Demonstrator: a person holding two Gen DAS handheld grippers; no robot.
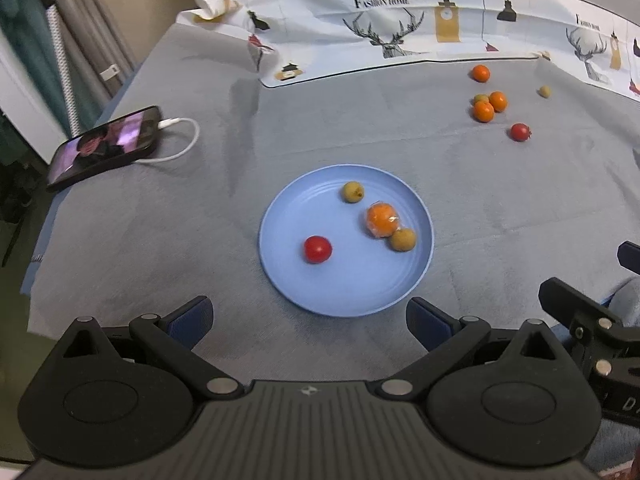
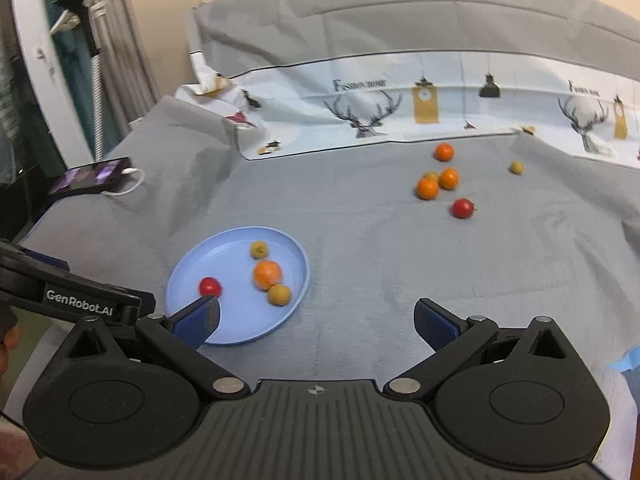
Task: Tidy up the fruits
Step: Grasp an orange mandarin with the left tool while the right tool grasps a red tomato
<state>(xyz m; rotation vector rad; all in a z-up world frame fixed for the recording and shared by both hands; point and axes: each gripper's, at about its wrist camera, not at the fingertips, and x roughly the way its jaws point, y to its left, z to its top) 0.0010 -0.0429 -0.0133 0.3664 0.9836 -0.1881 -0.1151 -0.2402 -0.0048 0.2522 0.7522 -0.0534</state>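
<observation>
A blue plate (image 1: 280, 280) sits on a grey-covered bed (image 1: 160, 240), holding a cherry tomato (image 1: 317, 249), a wrapped orange (image 1: 382, 220) and two longans. More oranges (image 2: 427, 188) and a tomato (image 2: 463, 208) lie well apart beyond it. The left gripper (image 1: 310, 320) and the right gripper (image 2: 318, 320) both hover with fingers spread wide, empty.

left hand-held gripper (image 1: 310, 320): jaws wide, empty; right hand-held gripper (image 2: 317, 322): same

plate (image 1: 280, 216): four fruits | cloth (image 1: 360, 128): six loose fruits (image 1: 484, 111)
</observation>
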